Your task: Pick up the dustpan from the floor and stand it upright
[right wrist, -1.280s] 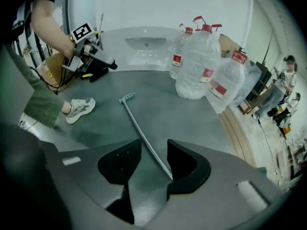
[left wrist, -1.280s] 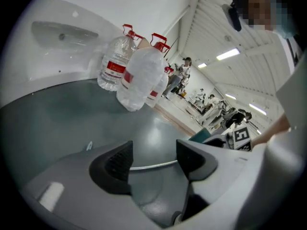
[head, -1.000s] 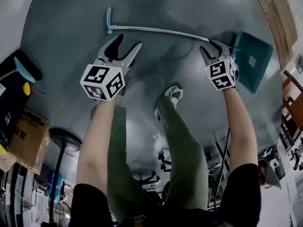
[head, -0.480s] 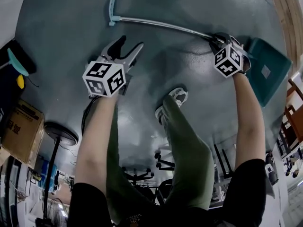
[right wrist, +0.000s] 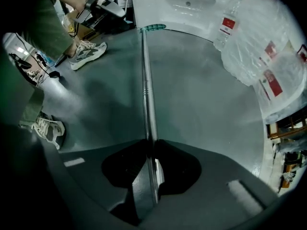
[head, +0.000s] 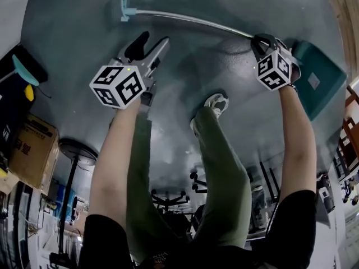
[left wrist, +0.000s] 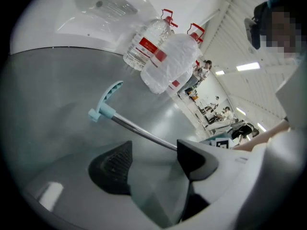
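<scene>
A: Where is the dustpan (head: 314,80)?

B: It lies on the grey floor (head: 73,60). Its teal pan is at the right of the head view. Its long metal handle (head: 190,19) runs leftward across the floor to a teal grip (head: 125,4).

A: And the right gripper (right wrist: 151,143)?

B: It points steeply down at the handle, close to the pan end. Its jaws are closing, with the metal tube between them and both pads against it.

A: What about the left gripper (left wrist: 153,147)?

B: Its jaws are spread, with nothing between them. It hangs above the floor near the grip end. The handle runs past just beyond the jaw tips, not touching them.

A: Anything else around?

B: The person's shoe (head: 216,102) is planted on the floor between the two arms. Big water bottles (left wrist: 158,56) with red labels sit beyond the grip end.
</scene>
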`<state>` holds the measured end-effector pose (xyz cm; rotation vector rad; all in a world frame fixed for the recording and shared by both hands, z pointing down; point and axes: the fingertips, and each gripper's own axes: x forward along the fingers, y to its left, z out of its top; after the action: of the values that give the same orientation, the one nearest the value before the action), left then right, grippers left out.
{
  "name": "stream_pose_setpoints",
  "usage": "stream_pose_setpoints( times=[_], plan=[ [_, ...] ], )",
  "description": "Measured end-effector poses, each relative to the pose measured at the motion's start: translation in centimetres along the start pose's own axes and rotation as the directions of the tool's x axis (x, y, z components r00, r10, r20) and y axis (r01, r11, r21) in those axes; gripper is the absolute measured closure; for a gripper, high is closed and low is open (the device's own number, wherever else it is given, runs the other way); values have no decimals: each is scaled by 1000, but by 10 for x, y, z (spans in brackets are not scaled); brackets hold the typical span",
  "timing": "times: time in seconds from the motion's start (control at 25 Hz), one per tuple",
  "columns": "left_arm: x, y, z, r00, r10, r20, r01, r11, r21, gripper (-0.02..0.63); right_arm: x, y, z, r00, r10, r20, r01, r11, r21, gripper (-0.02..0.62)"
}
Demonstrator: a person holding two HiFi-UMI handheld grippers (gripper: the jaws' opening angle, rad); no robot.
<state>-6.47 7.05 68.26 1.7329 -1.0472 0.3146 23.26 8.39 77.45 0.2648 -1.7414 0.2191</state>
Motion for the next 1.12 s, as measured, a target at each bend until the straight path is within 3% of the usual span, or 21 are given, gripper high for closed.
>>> stream_pose_setpoints(
  times=[0.36,0.56,0.72,0.8,0.88,1.12],
  plan=[
    [-32,-37,94,987,-68,144,74,997,-34,275,-48,15,37,991,-50,121,41,996,83,525],
    [-48,-60,147,967,-134,217,145,989,-34,272,-72,27,61,986,-67,155,51,993,108,523],
    [-62,-83,174,955,-156,252,154,988,28,276,-86,32,72,985,-70,159,49,990,130,523],
    [-68,-96,182,951,-180,253,165,983,78,340,-91,35,77,985,-68,161,45,988,146,523],
    [-74,-111,189,944,-209,255,185,976,118,455,-93,38,84,984,-71,164,43,985,167,523],
    [-89,-138,204,934,-265,240,232,960,158,466,-116,37,97,971,-134,200,62,942,330,523]
  ],
)
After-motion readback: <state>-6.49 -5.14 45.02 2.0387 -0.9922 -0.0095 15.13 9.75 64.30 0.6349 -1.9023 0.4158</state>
